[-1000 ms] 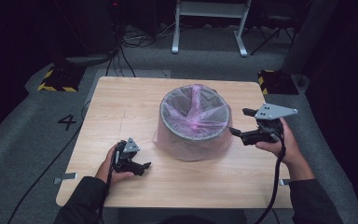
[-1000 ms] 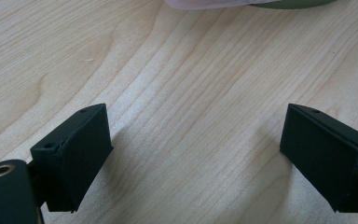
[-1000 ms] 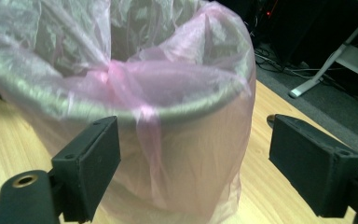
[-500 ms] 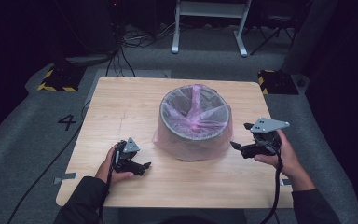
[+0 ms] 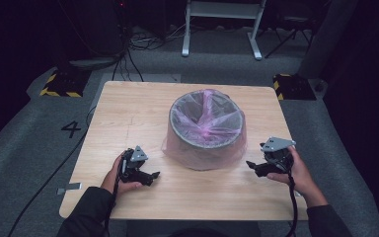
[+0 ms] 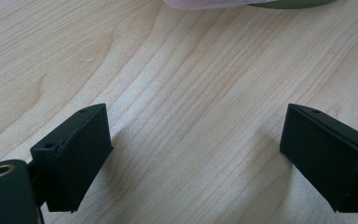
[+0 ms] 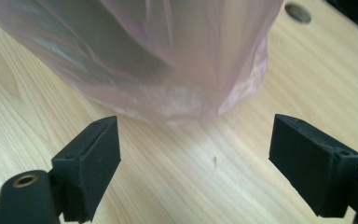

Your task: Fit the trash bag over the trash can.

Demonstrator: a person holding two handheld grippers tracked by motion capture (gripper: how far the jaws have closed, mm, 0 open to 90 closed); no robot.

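Both grippers are sitting low over the wooden table (image 5: 128, 118), one on each side of the bin. Left gripper (image 5: 150, 176) is resting in the person's left hand (image 5: 118, 177), its jaws spreading wide with bare wood between them in the left gripper view; nothing is lying between the pads. Ahead of it and slightly to its right, the round grey bin (image 5: 205, 133) is standing upright, and its pink plastic liner (image 5: 205, 116) is draping over the rim and down the outer wall to the tabletop. A sliver of that liner (image 6: 200, 3) is showing at the far top edge of the left gripper view, well apart from the jaws.

Right gripper (image 5: 253, 167) is being held in the right hand (image 5: 296, 173), pointing toward the bin's near right flank. Its jaws are also standing wide apart and are gripping nothing. Just ahead of them in the right gripper view, the liner's bunched lower hem (image 7: 186, 105) is lying against the table, near the jaws but not touching them.
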